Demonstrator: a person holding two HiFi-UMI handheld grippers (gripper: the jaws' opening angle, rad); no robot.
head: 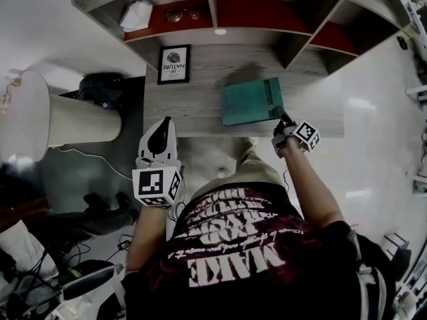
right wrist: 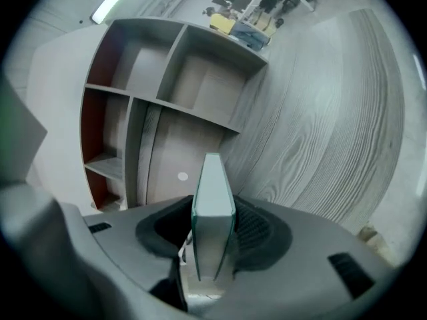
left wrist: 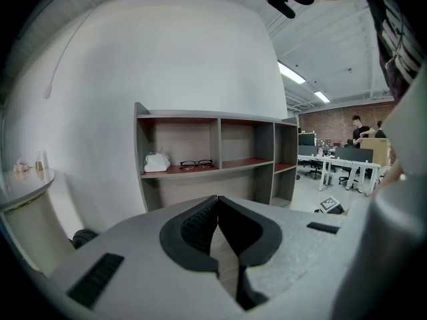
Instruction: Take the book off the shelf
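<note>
A teal book [head: 251, 101] lies flat over the grey wooden top of the shelf unit [head: 200, 105], held at its right corner. My right gripper [head: 281, 124] is shut on the book; in the right gripper view the book [right wrist: 213, 212] stands edge-on between the dark pads. My left gripper [head: 160, 141] hovers lower left of the book, above the floor in front of the unit, jaws together with nothing between them. In the left gripper view my left gripper [left wrist: 217, 229] points toward the shelf unit [left wrist: 213, 155].
A framed sign [head: 174, 64] stands on the unit's top at the left. Glasses [head: 181, 14] and a white cloth [head: 136, 15] lie on the red shelf. A round white table [head: 27, 115] is at the left. Desks and people [left wrist: 360, 129] are far behind.
</note>
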